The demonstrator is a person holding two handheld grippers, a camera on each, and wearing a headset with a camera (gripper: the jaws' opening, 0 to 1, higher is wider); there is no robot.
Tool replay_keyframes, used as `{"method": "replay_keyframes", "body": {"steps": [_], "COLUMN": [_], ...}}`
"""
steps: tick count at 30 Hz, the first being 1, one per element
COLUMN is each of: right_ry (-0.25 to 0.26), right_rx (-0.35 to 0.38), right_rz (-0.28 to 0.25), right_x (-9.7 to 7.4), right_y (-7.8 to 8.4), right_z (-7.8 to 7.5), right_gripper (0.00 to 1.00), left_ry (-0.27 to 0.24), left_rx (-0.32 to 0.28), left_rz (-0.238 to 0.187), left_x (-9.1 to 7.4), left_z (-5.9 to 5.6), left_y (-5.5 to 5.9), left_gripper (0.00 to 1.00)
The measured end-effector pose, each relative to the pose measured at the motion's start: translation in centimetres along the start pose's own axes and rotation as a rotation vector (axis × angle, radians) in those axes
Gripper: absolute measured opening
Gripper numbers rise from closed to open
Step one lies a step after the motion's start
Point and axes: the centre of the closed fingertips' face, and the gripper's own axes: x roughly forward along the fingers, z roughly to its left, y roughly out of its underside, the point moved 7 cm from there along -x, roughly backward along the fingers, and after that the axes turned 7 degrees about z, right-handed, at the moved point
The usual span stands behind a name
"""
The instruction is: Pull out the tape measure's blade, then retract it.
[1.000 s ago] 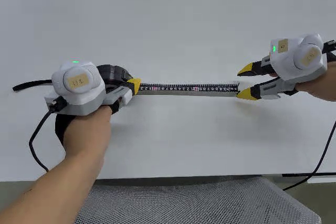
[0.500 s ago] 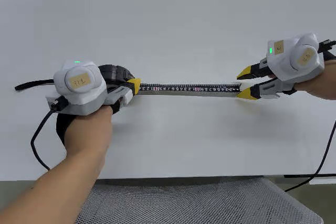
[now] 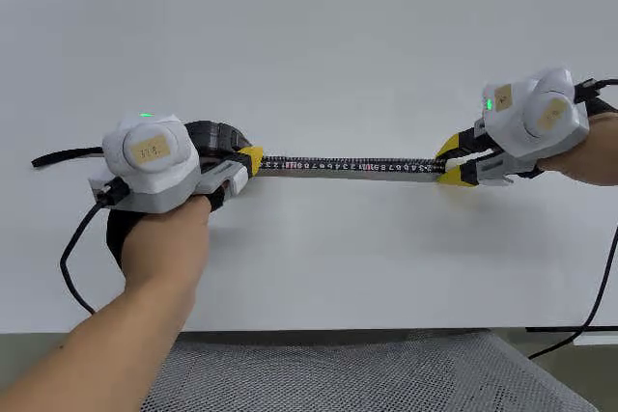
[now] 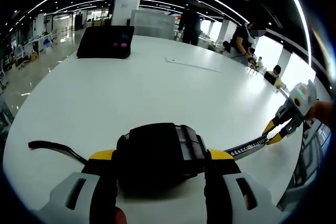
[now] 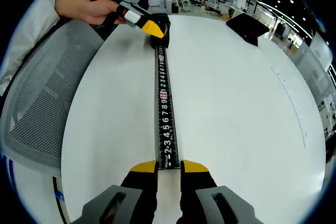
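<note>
1. The left tool (image 3: pixel 241 163) is clamped on the tape measure (image 3: pixel 214 134). In the left gripper view its yellow-tipped jaws press the black case from both sides and hold it down on the table (image 3: pixel 319 45).
2. The right tool (image 3: pixel 450 163) is pressed together on the free end of the blade (image 3: pixel 348 165). In the right gripper view its tips flank that end across the blade's width, with the lowest numbers just ahead of them.
3. The table is plain white. The work lies along its near part, in front of the person.
4. The tape measure sits at the person's left, under the left tool. Its black strap (image 3: pixel 58 154) trails away from the case on the side opposite the blade.
5. The blade runs in a straight line from the case mouth to the right tool, numbers facing up. It lies on the table or just above it; which of the two I cannot tell.
6. As I judge it, the pull-out half is largely done. A good length of blade is out and the two tools are well apart, though I cannot say whether the pull is meant to go further.
7. The retraction is all left to do. The blade has to go back into the case, probably with the right tool easing the end toward the left tool while the case is held.
</note>
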Motion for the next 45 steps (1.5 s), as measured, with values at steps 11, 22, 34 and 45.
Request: {"method": "replay_keyframes", "body": {"steps": [11, 22, 34, 45], "right_ry": [0.012, 0.008, 0.005, 0.013], "right_rx": [-0.025, -0.039, -0.041, -0.046], "right_rz": [0.016, 0.047, 0.05, 0.039], "right_x": [0.0, 0.0, -0.1, -0.1], "right_y": [-0.1, -0.2, -0.2, -1.0], "right_z": [0.0, -0.1, -0.1, -0.4], "right_gripper": [0.12, 0.12, 0.11, 0.11], "left_ry": [0.002, 0.0, 0.002, 0.019], "left_rx": [-0.009, 0.004, 0.004, -0.008], "left_rz": [0.0, -0.004, 0.006, 0.008], "left_x": [0.0, 0.0, -0.1, 0.0], "left_z": [0.1, 0.1, 0.1, 0.3], "left_y": [0.0, 0.1, 0.1, 0.0], "left_gripper": [0.63, 0.62, 0.6, 0.6]}}
